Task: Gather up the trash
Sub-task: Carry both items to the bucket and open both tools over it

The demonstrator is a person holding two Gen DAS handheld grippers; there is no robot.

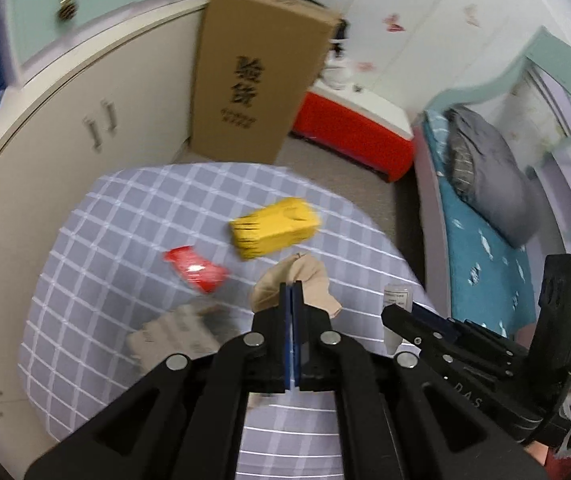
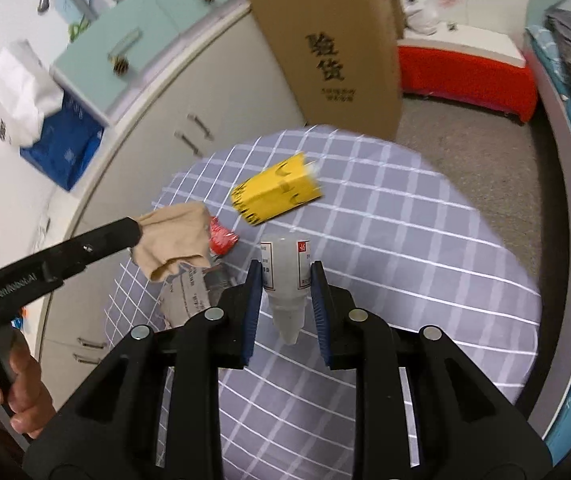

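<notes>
Two tools, each gripping one item (beige sock [image 1: 294, 280], clear bottle [image 2: 285, 276]).

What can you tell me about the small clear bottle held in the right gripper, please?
The small clear bottle looks like translucent plastic, with a white label printed in red and dark text. It tapers to a narrow end pointing towards the camera. The right gripper is shut on its sides, holding it above the checked tablecloth.

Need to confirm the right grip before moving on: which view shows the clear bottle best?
Right wrist view: the clear bottle sits centred between the right gripper pads, label visible. The left wrist view shows only its end past the gripper's side.
</notes>
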